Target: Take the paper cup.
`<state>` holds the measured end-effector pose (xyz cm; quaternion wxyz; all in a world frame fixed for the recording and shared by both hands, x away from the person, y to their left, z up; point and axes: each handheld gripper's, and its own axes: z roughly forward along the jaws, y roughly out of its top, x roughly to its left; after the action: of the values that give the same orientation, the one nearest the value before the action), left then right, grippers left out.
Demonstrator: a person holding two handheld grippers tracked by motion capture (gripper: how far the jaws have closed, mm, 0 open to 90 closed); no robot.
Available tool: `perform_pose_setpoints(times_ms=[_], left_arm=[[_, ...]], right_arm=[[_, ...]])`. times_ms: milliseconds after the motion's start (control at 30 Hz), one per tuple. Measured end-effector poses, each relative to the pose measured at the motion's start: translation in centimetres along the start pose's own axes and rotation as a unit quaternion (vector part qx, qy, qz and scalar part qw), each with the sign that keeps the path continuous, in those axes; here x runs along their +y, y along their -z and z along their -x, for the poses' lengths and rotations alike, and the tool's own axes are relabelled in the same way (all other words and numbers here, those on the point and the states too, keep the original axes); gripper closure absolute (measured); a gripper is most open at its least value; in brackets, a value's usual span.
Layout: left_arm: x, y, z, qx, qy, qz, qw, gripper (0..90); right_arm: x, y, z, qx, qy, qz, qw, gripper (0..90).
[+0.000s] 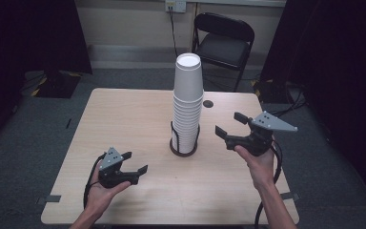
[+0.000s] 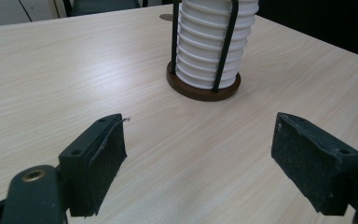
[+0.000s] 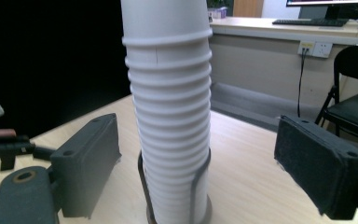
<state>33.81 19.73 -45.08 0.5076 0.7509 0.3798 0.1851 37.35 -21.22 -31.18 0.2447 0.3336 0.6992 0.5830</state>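
Observation:
A tall stack of white paper cups (image 1: 188,102) stands upside down in a dark wire holder with a round brown base (image 1: 184,149) at the middle of the wooden table (image 1: 124,114). My right gripper (image 1: 229,125) hovers open to the right of the stack, its jaws facing it. In the right gripper view the cup stack (image 3: 170,112) rises between the two open pads (image 3: 89,163). My left gripper (image 1: 134,162) is open near the table's front left, pointing toward the holder. The left gripper view has the cup stack (image 2: 213,42) and holder base (image 2: 203,88) beyond its empty jaws.
A black folding chair (image 1: 224,40) stands behind the table, with a wall socket (image 1: 175,5) above it. A small dark round spot (image 1: 208,103) lies on the table right of the stack. Dark curtains flank the room. Bare wood surrounds the holder.

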Motion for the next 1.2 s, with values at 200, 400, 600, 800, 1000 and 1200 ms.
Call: perform_pose_setpoints(times_ms=[200,400,600,800,1000,1200], left_arm=[[0.0,0.0,-0.1,0.001,-0.002,0.001,1.0,17.4],[0.0,0.1,-0.1,0.001,0.003,0.002,1.0,17.1],[0.0,0.0,-0.1,-0.003,0.003,-0.003,1.0,16.5],[0.0,-0.1,0.0,-0.005,0.001,-0.005,1.0,16.4],[0.0,-0.1,0.0,-0.005,-0.001,-0.005,1.0,16.4],[0.0,-0.1,0.0,-0.007,-0.001,-0.006,1.0,16.4]], right_arm=[[1.9,-1.3,-0.8,0.017,0.013,0.008,0.9997,13.7],[3.5,-2.0,-0.9,0.022,0.013,0.022,0.9994,13.6],[4.4,-2.7,-1.1,0.034,0.026,0.02,0.9989,15.5],[5.8,-3.3,-0.9,0.034,0.027,0.03,0.9986,13.8],[6.9,-3.8,-1.1,0.038,0.032,0.035,0.9981,13.7],[7.8,-4.4,-1.0,0.041,0.034,0.039,0.9978,13.4]])
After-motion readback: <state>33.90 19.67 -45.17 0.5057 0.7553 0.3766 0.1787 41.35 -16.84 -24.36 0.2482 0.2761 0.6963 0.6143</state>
